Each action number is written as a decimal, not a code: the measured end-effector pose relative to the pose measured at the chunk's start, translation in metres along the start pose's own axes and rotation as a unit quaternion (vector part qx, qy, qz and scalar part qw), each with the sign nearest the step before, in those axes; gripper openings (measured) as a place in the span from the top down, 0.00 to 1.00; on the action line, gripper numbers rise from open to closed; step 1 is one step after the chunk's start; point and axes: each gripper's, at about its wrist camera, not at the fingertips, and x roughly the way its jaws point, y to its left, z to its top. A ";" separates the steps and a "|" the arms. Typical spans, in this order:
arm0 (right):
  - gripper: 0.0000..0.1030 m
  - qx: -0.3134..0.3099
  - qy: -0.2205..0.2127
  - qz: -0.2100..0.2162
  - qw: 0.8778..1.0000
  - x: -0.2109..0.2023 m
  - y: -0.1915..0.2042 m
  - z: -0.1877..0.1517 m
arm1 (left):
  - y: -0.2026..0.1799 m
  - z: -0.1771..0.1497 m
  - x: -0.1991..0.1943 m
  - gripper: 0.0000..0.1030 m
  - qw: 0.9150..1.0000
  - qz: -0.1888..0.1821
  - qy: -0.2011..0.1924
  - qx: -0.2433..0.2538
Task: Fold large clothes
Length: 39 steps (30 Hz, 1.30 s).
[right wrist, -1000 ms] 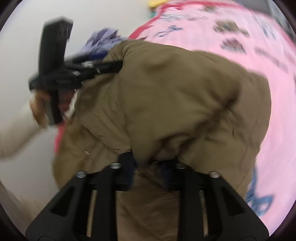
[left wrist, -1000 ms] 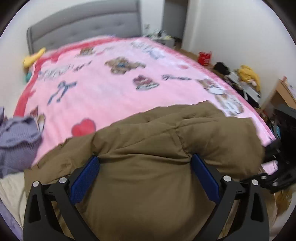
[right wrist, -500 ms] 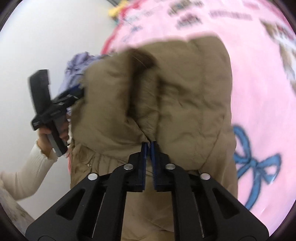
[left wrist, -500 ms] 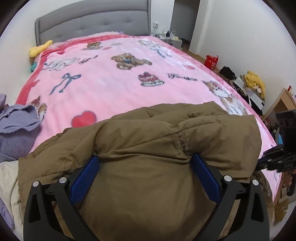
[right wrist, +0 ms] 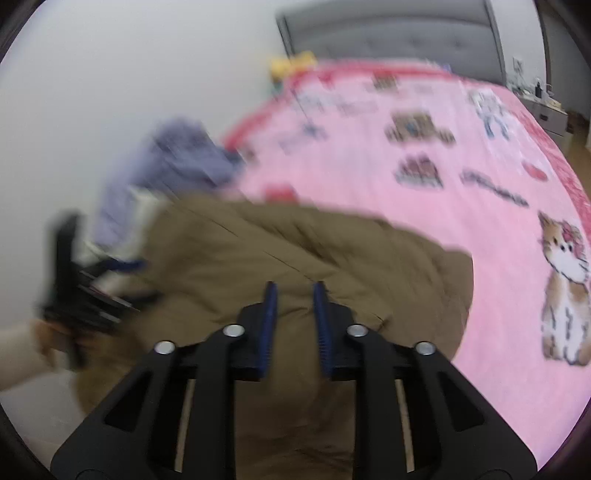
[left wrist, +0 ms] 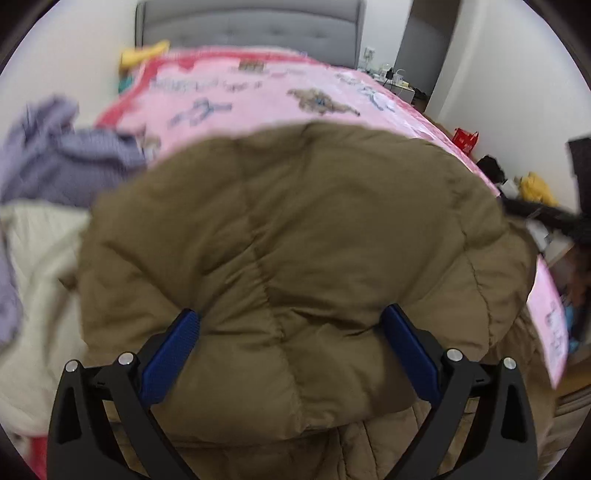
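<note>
1. Left wrist view shows my left gripper [left wrist: 291, 332] with its jaws spread wide, and the brown padded jacket [left wrist: 295, 236] bulges between the two blue pads. The pads touch the puffy fabric on both sides, but I judge they do not pinch it, because they stand so far apart.

2. In the right wrist view, my right gripper [right wrist: 294, 325] has its jaws near together with a narrow gap. A ridge of the jacket [right wrist: 295, 254] sits in this gap. I cannot tell if the pads really clamp it or only stand around it.

3. Taking the jacket as the landmark: it lies at the near edge of the bed, on the pink blanket [left wrist: 258, 96]. The grey headboard [left wrist: 251, 26] is far behind it. A purple garment [left wrist: 62, 162] and a cream one [left wrist: 37, 258] lie just left of it.

4. The jacket's long side runs left to right across both views, so each gripper stands at the near side of it, the left gripper toward its left end and the right gripper toward its right end.

5. My judgement: the next fold must carry the near edge away from me, over the jacket toward the headboard. The right gripper seems better set for this pull.
</note>
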 end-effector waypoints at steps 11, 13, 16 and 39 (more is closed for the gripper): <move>0.94 0.034 0.055 -0.029 0.998 0.066 -0.008 -0.006 | 0.016 -0.007 0.041 0.04 0.999 -0.029 0.036 -0.012; 0.94 0.027 0.057 -0.033 0.997 0.069 -0.005 -0.008 | 0.015 -0.009 0.040 0.04 0.999 -0.028 0.031 -0.003; 0.94 0.025 0.058 -0.033 0.997 0.073 -0.006 -0.009 | 0.016 -0.012 0.039 0.04 0.999 -0.028 0.028 0.003; 0.41 0.008 -0.025 0.018 0.999 0.011 0.038 -0.010 | 0.009 0.005 0.012 0.05 0.998 -0.018 0.039 -0.035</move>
